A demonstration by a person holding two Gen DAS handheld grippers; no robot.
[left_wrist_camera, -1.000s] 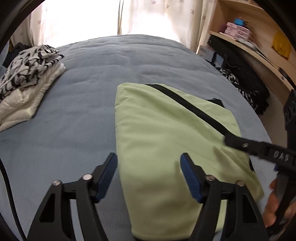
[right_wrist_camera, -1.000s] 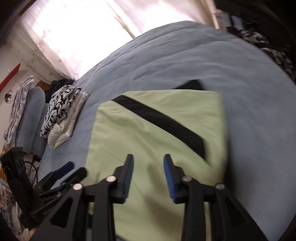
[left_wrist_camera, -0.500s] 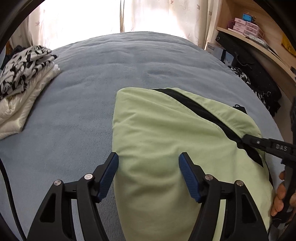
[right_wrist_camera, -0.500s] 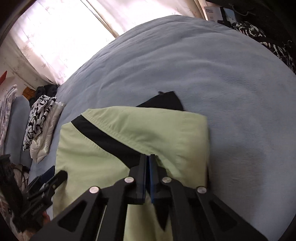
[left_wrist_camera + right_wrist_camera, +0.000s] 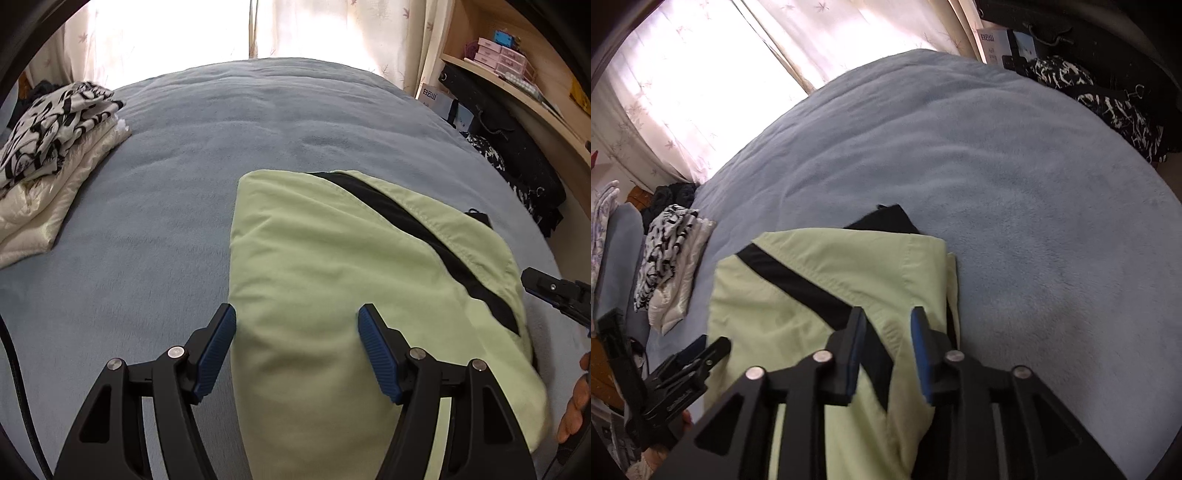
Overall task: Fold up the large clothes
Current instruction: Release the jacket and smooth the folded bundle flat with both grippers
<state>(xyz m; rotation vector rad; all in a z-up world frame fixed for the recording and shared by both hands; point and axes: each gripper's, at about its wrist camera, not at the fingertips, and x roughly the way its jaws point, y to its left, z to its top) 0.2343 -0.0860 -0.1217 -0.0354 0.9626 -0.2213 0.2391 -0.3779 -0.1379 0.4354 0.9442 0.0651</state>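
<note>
Lying left of the green garment (image 5: 332, 280), folded clothes (image 5: 51, 155).

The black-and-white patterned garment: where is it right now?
In the left wrist view the patterned garment sits at the far left of the blue bed, on top of a folded white garment, apart from the green garment.

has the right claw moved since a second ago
Yes. In the left wrist view the right claw has backed off the green garment toward its right edge. Its jaws have just been opening, with a fold of the garment between them.
</note>
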